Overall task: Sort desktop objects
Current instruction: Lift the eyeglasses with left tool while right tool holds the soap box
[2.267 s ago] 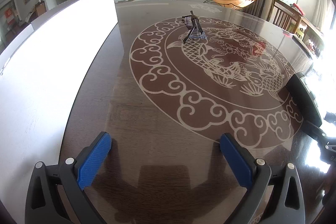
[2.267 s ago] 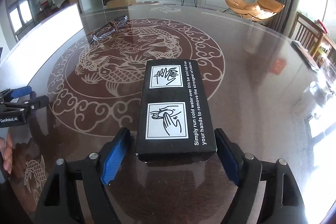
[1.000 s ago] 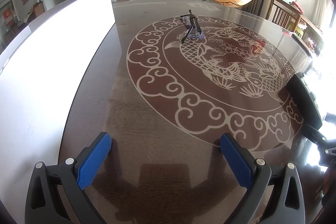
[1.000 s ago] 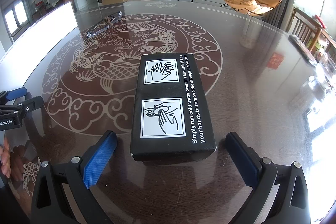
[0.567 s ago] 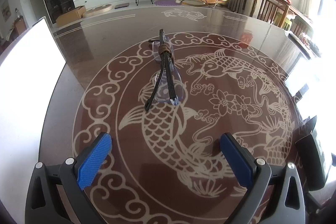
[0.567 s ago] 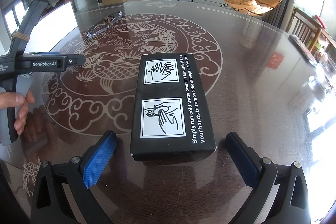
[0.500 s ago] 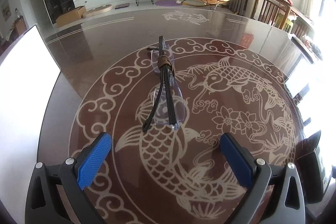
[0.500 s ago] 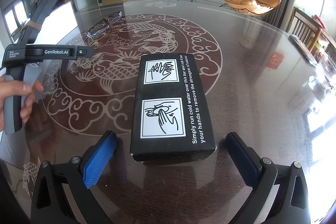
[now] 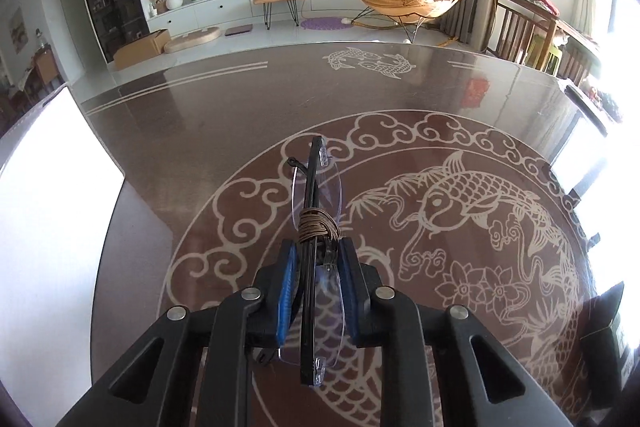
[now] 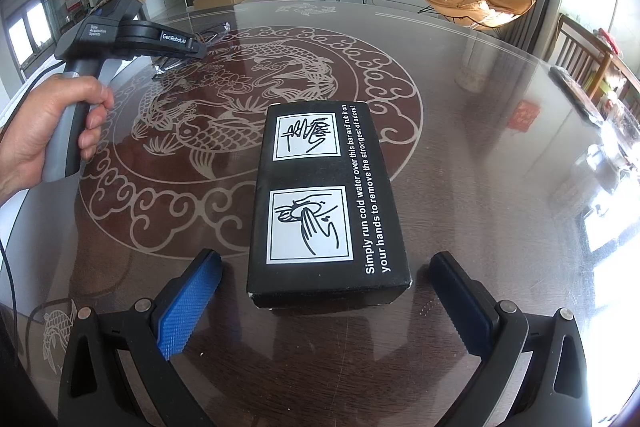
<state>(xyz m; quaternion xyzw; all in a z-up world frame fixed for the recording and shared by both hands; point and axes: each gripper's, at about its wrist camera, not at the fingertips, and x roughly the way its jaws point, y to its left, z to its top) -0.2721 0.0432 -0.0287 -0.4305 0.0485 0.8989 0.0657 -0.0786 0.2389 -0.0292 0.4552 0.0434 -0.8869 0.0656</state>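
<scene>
We see the left claw (image 9: 316,259) closing on folded rimless clear-lens glasses with black arms (image 9: 314,211), on the dark patterned surface (image 9: 460,131); our right claw (image 10: 326,301) gapes around a black printed cardboard box (image 10: 324,203).

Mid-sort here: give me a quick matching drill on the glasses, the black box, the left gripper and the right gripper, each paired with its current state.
Things:
1. glasses
2. black box
3. left gripper
4. right gripper

States:
A. open, straddling the near end of a thing without touching it
B. lying flat on the table, free of any pads
C. closing, pads pressing on a folded frame
D. folded, bound with brown cord, pinched between blue pads

Pairs: 1-D, 2-B, 3-C, 4-A
</scene>
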